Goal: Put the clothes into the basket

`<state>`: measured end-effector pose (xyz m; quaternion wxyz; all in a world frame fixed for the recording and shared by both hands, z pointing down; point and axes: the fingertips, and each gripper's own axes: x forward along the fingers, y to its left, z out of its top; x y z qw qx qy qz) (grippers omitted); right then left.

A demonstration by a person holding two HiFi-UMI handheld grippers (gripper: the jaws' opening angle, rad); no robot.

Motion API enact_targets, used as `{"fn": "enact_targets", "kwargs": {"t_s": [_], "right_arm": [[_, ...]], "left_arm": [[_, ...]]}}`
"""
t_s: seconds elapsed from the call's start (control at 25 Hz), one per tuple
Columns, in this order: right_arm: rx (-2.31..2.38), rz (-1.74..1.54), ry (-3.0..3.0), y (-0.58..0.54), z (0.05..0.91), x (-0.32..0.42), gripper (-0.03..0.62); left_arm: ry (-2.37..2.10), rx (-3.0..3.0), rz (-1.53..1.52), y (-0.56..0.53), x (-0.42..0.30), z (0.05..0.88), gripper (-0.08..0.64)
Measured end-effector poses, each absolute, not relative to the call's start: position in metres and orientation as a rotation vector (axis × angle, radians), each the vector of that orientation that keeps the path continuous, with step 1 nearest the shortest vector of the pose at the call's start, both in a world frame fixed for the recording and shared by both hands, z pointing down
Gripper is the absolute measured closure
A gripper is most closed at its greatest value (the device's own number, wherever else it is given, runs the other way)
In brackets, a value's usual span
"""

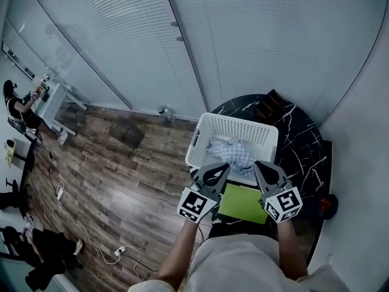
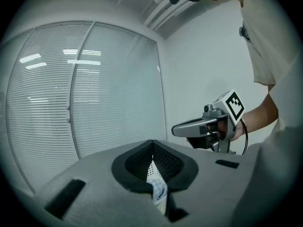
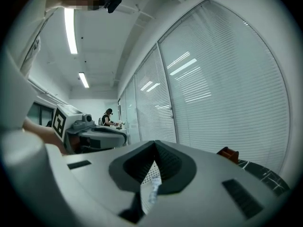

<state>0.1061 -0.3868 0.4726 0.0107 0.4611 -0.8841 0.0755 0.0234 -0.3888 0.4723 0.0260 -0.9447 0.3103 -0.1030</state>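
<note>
Blue-checked cloth [image 1: 234, 152] lies in the white basket [image 1: 237, 121] on the tabletop [image 1: 304, 151], so that step looks done; your left gripper [image 1: 217, 170] and right gripper [image 1: 267, 170] hover empty, jaws pressed together, and must spread them before taking any further garment.

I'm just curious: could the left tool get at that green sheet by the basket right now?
Probably yes: the green sheet lies uncovered right beside the left tool, whose shut jaws must open first.

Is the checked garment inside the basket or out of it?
Inside: the head view shows the checked garment lying within the walls of the white basket.
</note>
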Motion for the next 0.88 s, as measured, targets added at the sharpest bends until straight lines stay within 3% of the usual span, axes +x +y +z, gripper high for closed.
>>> {"fn": "enact_targets", "kwargs": {"t_s": [0.88], "right_arm": [[1.347,0.141,-2.724,-0.379,0.475,0.094,0.572]], "left_arm": [[1.229,-2.911,-0.187,-0.394,0.012,0.461,0.546]]}}
